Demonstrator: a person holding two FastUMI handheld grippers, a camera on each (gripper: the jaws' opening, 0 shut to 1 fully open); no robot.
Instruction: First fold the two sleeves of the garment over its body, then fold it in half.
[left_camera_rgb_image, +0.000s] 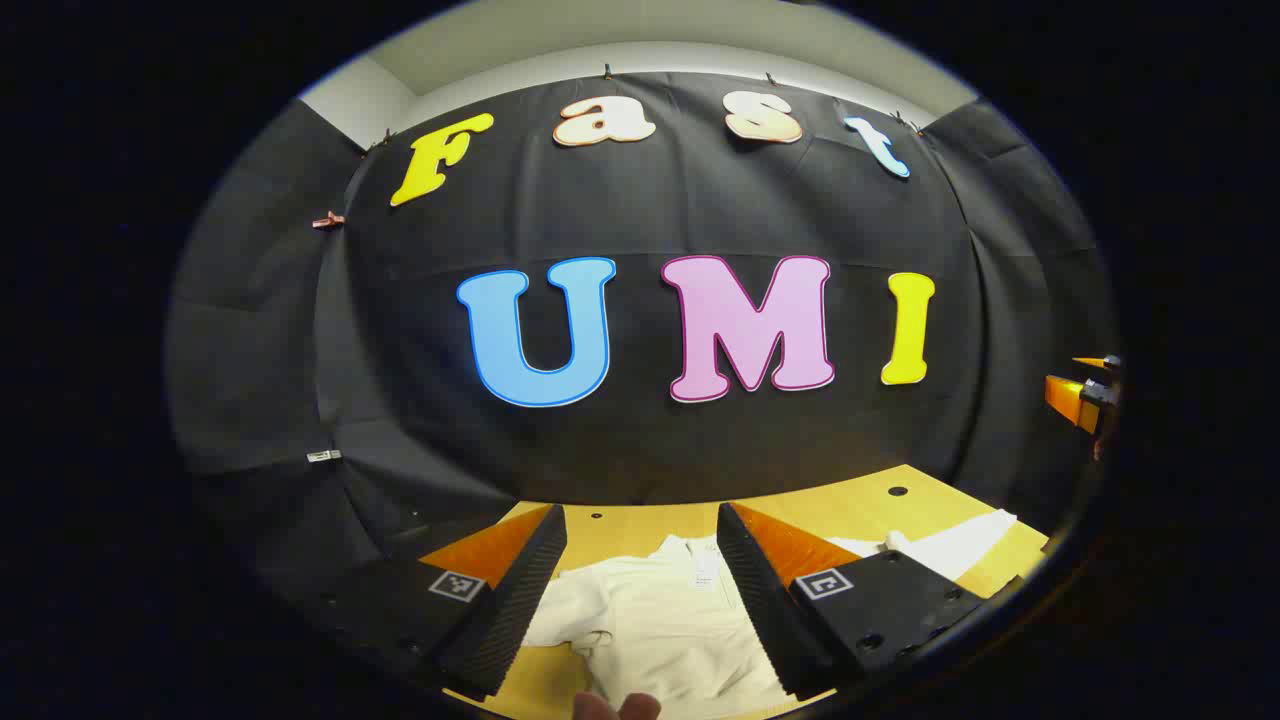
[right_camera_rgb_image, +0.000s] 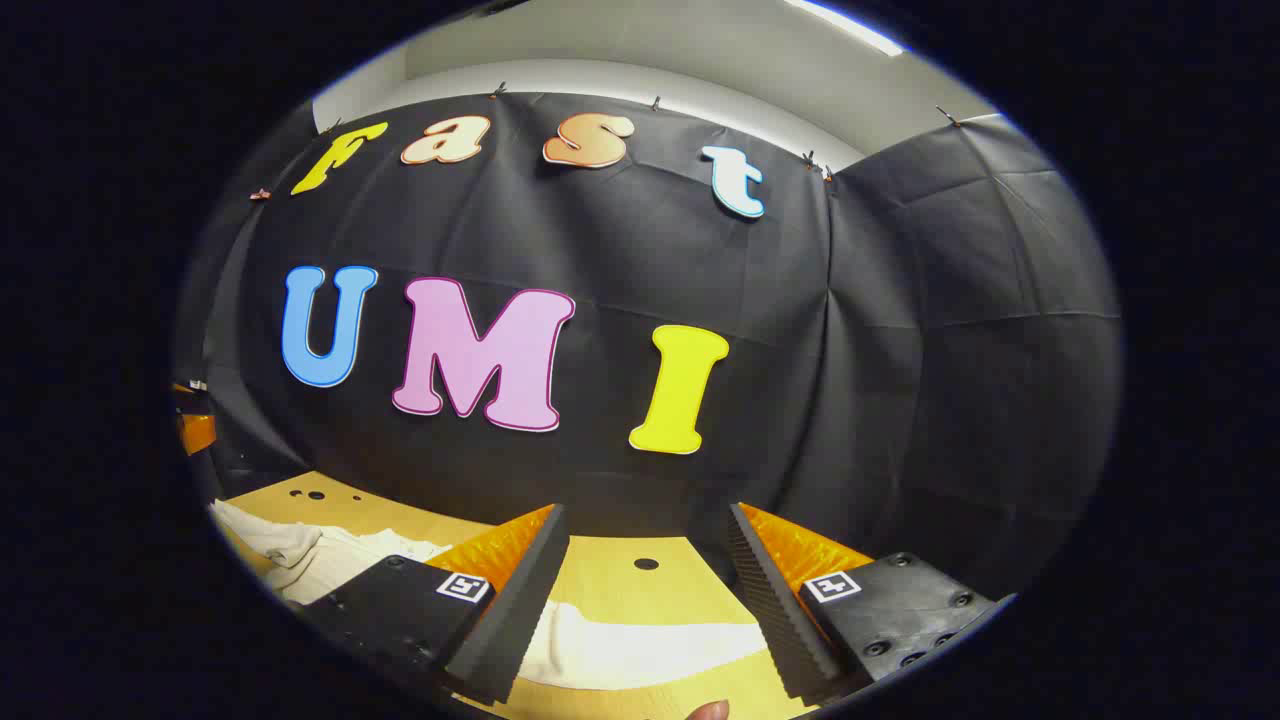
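Black cloth hangs behind a pale wooden table dotted with small round holes, and on it a white garment lies spread flat. In the left gripper view the left tool hovers above the garment with its fingers set wide apart and nothing between them; the collar with its small label sits just beyond the gap, one sleeve lies bunched beside the body, and the other sleeve stretches out across the table. At the far edge of that view the other tool shows as a small shape, well apart. In the right gripper view the right tool is likewise wide open and holds nothing, poised over the outstretched white sleeve, which runs across the table between and beneath its fingers; more of the garment lies off to the side. A fingertip of the person shows at the bottom edge. Judging from this, the task is at its start: the sleeve folds are not yet done, at least on the right. The next move likely calls for lowering the right tool onto the sleeve end, pinching the cloth, and carrying it over the body.
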